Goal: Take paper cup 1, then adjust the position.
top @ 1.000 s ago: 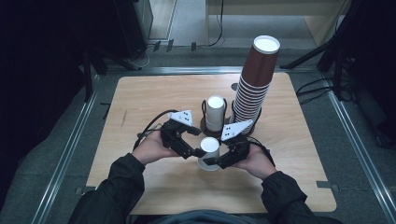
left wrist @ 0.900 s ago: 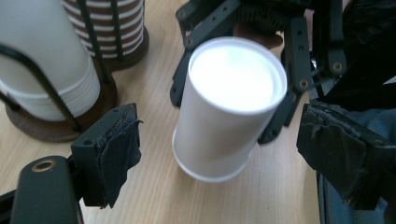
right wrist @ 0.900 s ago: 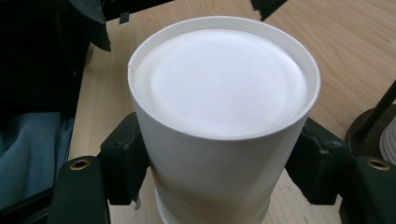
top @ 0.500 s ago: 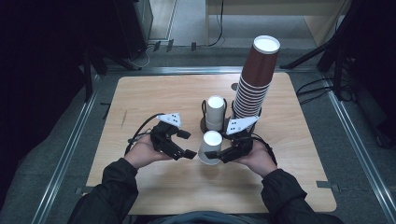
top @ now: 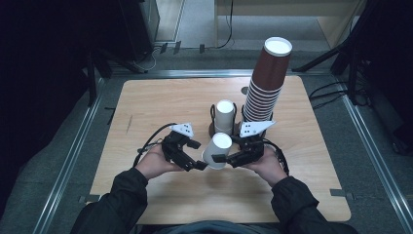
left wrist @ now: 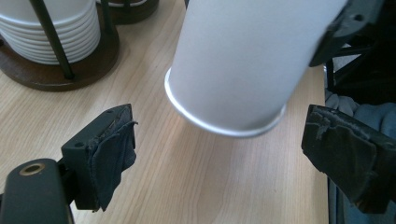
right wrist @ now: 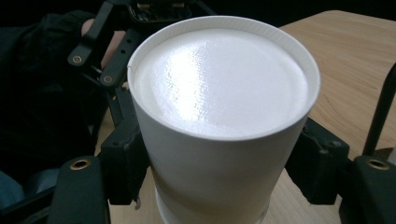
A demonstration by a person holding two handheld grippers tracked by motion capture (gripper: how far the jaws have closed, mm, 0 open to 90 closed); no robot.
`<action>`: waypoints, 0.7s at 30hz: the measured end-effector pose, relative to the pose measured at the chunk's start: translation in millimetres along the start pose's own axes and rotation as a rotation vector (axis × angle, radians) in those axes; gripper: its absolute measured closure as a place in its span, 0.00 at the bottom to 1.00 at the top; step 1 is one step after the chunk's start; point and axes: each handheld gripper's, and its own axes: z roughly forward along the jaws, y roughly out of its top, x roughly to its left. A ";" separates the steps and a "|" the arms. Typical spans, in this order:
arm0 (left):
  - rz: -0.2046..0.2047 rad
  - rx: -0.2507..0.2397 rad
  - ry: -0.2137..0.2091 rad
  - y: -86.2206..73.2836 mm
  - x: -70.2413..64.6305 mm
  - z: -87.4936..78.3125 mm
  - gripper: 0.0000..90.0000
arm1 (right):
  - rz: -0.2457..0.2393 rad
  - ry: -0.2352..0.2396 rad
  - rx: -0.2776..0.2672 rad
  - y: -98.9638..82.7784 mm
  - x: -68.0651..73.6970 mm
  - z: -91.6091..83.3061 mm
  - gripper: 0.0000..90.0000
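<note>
Left gripper [top: 198,165]: jaws apart, just been opening, nothing pressed between them; the cup's rim hangs close ahead. White cup [top: 216,151]: upside down, tilted, raised off the table [top: 146,112], clamped at both sides by the right gripper [top: 217,158]. Behind it: a dark wire holder [top: 213,127] with a stack of white cups [top: 224,116], possibly several nested. Farther right: a tall stack of brown cups [top: 265,83], leaning.
</note>
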 end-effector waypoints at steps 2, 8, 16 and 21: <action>-0.001 -0.002 -0.003 0.5 -0.6 1.9 0.11 | -0.005 0.008 -0.015 -0.4 0.3 1.2 0.33; 0.007 -0.010 -0.007 2.3 -1.1 5.6 0.11 | -0.022 0.018 -0.042 -0.7 1.7 2.4 0.33; 0.030 0.005 -0.026 3.7 -5.0 12.6 0.11 | -0.020 0.043 -0.072 -0.4 3.8 5.2 0.33; 0.031 -0.001 -0.039 5.2 -6.1 15.3 0.14 | -0.001 0.070 -0.102 -0.5 4.0 6.2 0.33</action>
